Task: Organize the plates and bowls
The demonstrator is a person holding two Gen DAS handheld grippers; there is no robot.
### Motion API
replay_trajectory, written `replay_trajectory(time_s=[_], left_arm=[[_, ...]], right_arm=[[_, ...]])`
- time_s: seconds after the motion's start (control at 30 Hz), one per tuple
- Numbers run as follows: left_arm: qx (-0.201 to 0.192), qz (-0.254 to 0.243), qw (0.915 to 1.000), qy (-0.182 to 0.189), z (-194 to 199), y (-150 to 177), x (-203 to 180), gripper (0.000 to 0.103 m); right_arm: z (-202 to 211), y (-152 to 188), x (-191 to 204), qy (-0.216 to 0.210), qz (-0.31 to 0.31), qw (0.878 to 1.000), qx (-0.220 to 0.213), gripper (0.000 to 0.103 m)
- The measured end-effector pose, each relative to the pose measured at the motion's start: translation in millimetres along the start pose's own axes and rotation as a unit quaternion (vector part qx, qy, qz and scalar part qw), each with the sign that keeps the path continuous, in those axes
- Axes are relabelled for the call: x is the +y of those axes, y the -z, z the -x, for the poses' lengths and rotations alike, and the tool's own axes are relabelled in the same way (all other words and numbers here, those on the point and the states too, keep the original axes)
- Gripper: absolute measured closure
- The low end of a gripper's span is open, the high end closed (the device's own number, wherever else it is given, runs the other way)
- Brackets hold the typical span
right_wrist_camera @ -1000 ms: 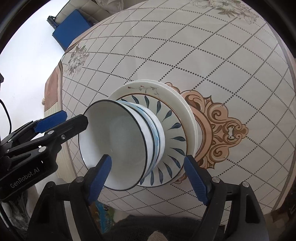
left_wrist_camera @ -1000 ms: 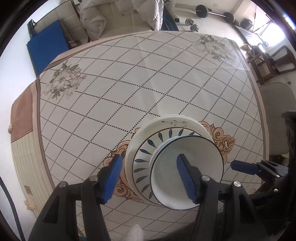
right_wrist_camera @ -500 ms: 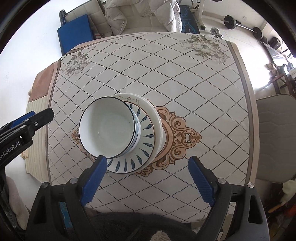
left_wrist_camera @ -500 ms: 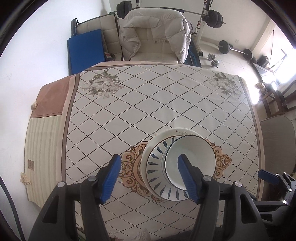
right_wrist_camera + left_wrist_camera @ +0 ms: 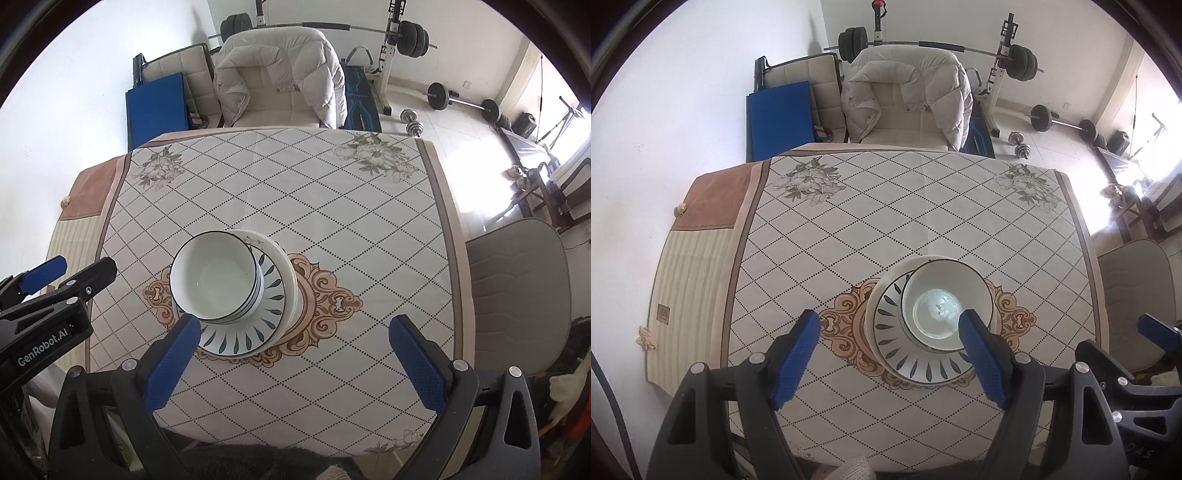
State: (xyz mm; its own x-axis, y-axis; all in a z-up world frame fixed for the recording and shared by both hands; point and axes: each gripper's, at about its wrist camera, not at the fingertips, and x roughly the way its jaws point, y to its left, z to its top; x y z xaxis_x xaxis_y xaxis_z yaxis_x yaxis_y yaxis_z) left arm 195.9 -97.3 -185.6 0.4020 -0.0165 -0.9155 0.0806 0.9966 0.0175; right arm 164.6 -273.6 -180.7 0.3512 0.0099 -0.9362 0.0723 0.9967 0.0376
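White bowls with dark rims are nested in a stack (image 5: 945,295) (image 5: 214,277) on a blue leaf-pattern plate (image 5: 916,363) (image 5: 258,325). That plate rests on a larger white plate (image 5: 873,302) (image 5: 286,266) at the middle of the table. My left gripper (image 5: 890,325) is open and empty, high above the table's near side. My right gripper (image 5: 295,328) is open and empty, also high above the table. Neither touches the stack.
The table wears a diamond-pattern cloth (image 5: 886,221) (image 5: 332,221). A chair with a white jacket (image 5: 905,96) stands at the far side. A grey chair (image 5: 517,291) is at the right. Barbells and weights (image 5: 458,99) lie on the floor behind.
Both grippers have drawn up and back from the stack, which now looks smaller and lies farther below. The stack itself has not moved.
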Motion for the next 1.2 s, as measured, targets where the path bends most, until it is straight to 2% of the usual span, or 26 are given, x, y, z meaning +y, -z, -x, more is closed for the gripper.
replay_trajectory(time_s=[0.2, 0.27, 0.33, 0.6, 0.73, 1.2], left_arm=[[-0.027, 0.023, 0.9992, -0.016, 41.9, 29.9, -5.6, 0.026], [-0.035, 0.032, 0.9988, -0.010, 58.7, 40.1, -6.3, 0.026], [-0.044, 0.043, 0.9981, 0.002, 75.3, 47.8, -5.6, 0.004], [-0.091, 0.057, 0.9942, 0.002, 150.6, 72.8, 3.9, 0.004], [-0.104, 0.046, 0.9935, -0.002, 179.6, 85.1, 7.0, 0.004], [-0.132, 0.028, 0.9909, 0.007, 237.4, 129.8, 21.0, 0.003]], right_arm=[[41.1, 21.6, -8.8, -0.011, 0.011, 0.999, -0.031, 0.000], [55.6, 32.2, -8.5, -0.008, 0.020, 0.999, -0.042, 0.000], [71.7, 43.5, -9.2, -0.012, 0.023, 0.998, -0.054, 0.000], [144.3, 80.9, -13.1, -0.012, 0.022, 0.995, -0.094, 0.000], [182.8, 95.8, -11.4, -0.004, 0.020, 0.993, -0.117, 0.000], [276.6, 154.3, 10.3, 0.052, -0.004, 0.982, -0.181, 0.000]])
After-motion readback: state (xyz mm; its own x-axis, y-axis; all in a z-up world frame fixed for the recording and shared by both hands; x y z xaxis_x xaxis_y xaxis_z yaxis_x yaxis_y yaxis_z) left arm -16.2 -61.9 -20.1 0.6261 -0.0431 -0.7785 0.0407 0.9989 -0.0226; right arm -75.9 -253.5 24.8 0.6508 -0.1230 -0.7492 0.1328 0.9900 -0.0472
